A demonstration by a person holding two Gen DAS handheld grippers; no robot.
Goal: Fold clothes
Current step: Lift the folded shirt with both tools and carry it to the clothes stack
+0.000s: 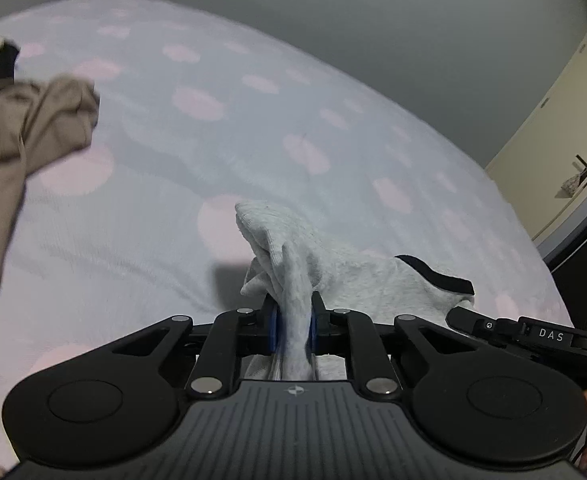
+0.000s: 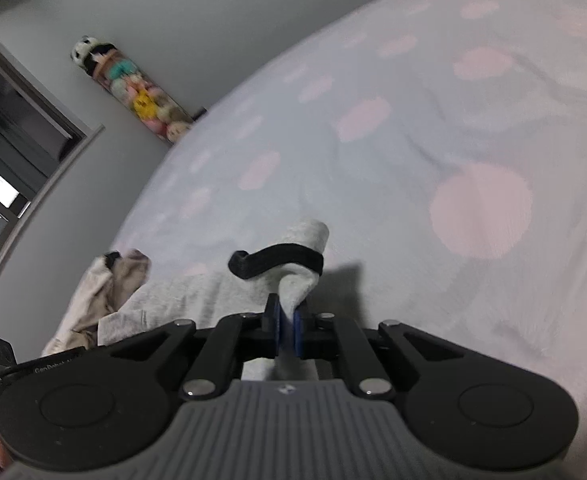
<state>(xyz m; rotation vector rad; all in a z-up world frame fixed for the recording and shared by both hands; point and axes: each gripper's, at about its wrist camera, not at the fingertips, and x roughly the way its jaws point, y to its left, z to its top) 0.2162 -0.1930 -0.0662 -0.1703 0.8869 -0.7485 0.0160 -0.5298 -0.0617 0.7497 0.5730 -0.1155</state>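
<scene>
A light grey knit garment (image 1: pixel 357 280) with a black-trimmed edge lies on the bed (image 1: pixel 213 140), stretched between the two grippers. The left gripper (image 1: pixel 293 326) has its blue pads clamped on a bunched fold of the soft, heathered fabric, and the right gripper (image 2: pixel 289 330) is pinched nearly closed on a thin corner just below the black band (image 2: pixel 277 260). The bedsheet is pale blue with blurred pink spots, and crumpled beige clothing (image 1: pixel 25 128) sits off to the left.

bed (image 1: pixel 253 128) in pale sheet with pink spots, grey garment (image 1: pixel 365 280) and beige clothes (image 1: pixel 21 128) on it
</scene>
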